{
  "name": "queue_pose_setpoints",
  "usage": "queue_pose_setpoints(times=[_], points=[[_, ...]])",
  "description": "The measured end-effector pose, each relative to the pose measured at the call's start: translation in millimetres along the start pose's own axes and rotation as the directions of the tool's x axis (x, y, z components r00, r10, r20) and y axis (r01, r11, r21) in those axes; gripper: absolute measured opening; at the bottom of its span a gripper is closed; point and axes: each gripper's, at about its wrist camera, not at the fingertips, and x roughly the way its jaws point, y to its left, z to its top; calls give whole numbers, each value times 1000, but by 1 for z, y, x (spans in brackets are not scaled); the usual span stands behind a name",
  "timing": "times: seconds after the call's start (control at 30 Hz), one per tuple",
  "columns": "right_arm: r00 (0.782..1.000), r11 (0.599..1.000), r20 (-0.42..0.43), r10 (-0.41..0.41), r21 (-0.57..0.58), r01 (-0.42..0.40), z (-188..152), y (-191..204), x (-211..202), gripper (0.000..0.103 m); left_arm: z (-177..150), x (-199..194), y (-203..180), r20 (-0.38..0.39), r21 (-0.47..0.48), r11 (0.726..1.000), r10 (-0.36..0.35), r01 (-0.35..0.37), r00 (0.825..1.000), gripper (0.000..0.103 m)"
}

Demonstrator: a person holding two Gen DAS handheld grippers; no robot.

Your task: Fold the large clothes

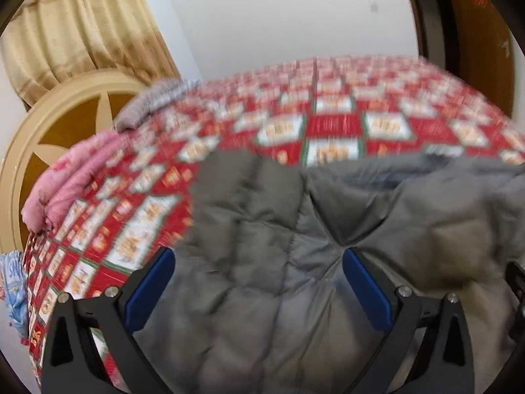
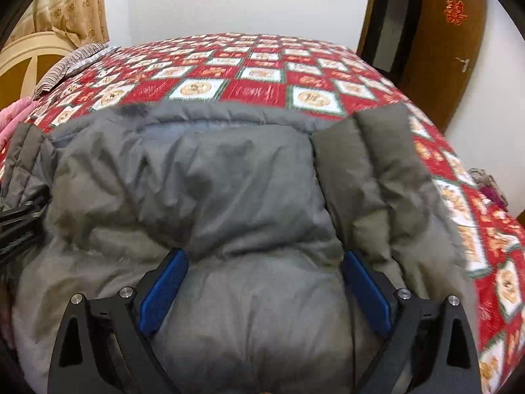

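A large grey padded jacket (image 1: 262, 256) (image 2: 229, 190) lies spread on the bed near its front edge. My left gripper (image 1: 259, 259) hangs open over its left part, blue pads wide apart, with quilted cloth bulging between them but not pinched. My right gripper (image 2: 264, 259) is open too, above the puffy middle of the jacket, with a sleeve (image 2: 370, 170) folded along the right side. The left gripper's black frame (image 2: 19, 223) shows at the left edge of the right wrist view.
The bed carries a red, white and green checked cover (image 1: 328, 121) (image 2: 249, 75). A pink quilt (image 1: 75, 177) and a striped pillow (image 1: 147, 105) lie at the left by a round headboard (image 1: 49, 124). A brown door (image 2: 443, 49) stands at the right.
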Motion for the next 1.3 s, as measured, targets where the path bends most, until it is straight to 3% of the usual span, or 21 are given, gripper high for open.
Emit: queue_pose_setpoints(times=[0.1,0.17,0.23,0.3,0.6,1.0,1.3], points=[[995,997,64,76,-17,-75,-2,26,-29,96,-7,-19,8,78,-6,999,32,-31,996,103],[995,993,63,78,-94,-72,-6,52,-30,96,-12,-8,8,54,1,999,49,-49,997,103],[998,991,49,37,-134,-30,-11,64,-20,96,-20,16,6,-25,12,998,62,-62,998,103],[1000,992,13,22,-121,-21,-18,63,-2,96,-28,33,9,-71,-8,999,39,-40,997,103],[1000,993,0,8,-115,-7,-24,62,17,97,-27,45,4,-108,-28,1000,-5,2,994,103],[999,990,-31,-10,-139,6,-22,66,21,98,-29,46,-2,-107,4,999,33,-33,994,103],[999,987,36,11,-160,-5,-46,62,-36,98,-29,47,-3,-105,2,999,34,-34,994,103]])
